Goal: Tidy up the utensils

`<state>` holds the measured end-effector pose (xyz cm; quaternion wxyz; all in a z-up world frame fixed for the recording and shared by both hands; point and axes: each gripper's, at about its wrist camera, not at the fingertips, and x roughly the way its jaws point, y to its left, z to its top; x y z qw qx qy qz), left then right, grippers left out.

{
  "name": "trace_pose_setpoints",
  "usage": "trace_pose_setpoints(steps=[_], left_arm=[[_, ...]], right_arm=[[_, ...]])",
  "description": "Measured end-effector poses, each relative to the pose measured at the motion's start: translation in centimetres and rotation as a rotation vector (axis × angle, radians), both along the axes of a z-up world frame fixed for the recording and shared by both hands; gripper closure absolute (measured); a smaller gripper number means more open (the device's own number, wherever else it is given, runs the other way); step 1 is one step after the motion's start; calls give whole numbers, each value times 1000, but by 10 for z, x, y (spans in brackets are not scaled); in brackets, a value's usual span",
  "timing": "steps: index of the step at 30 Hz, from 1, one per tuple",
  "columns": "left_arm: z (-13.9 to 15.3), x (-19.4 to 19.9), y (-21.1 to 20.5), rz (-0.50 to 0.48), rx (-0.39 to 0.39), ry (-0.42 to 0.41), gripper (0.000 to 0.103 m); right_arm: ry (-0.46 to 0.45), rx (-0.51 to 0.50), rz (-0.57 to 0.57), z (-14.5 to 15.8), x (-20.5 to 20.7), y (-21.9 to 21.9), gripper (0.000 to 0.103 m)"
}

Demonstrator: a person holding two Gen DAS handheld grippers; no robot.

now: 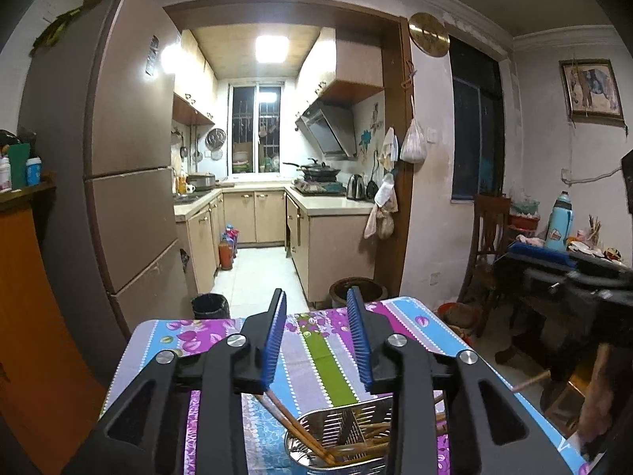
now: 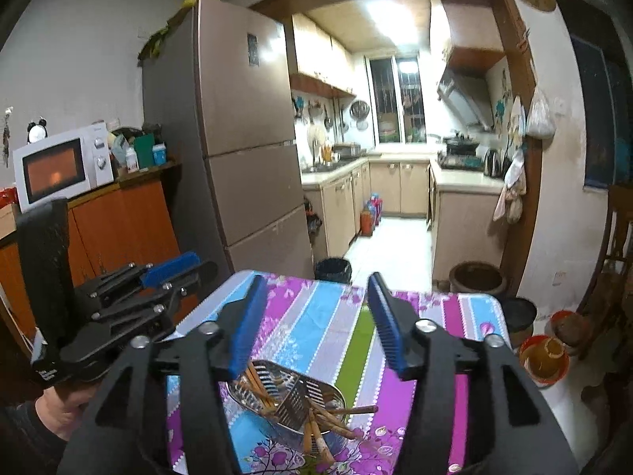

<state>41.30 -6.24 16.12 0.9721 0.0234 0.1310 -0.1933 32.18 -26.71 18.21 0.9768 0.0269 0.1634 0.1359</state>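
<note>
On one striped table (image 2: 316, 316), one metal caddy (image 2: 289, 399) holds several chopsticks (image 2: 340, 411).

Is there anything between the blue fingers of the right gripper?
No. The right gripper is open and holds nothing; in the right wrist view only the striped tablecloth shows through the gap. The metal holder with chopsticks sits lower down.

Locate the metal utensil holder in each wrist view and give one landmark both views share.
Left wrist: metal utensil holder at bottom centre, below the open fingers, chopsticks inside.
Right wrist: bottom centre, slightly left.
Shared landmark: the tablecloth's green stripe.
</note>
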Motion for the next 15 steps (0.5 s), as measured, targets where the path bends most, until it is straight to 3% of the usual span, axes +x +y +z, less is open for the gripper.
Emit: trace_pose_setpoints(steps=[3,7,11,15], left_arm=[[9,-28,15,26,-14,-52,57],[16,-84,51,81,-68,-135,27],[8,-147,80,130,-87,-205,5],[-10,-195,94,150,-81,-227,5]], right_arm=[[-85,-11,-5,14,-38,-1,28],[-202,-46,-34,20,-107,1,8],[-282,-95,-64,8,-174,5,6],[-301,-63,-86,-19,-222,3,6]])
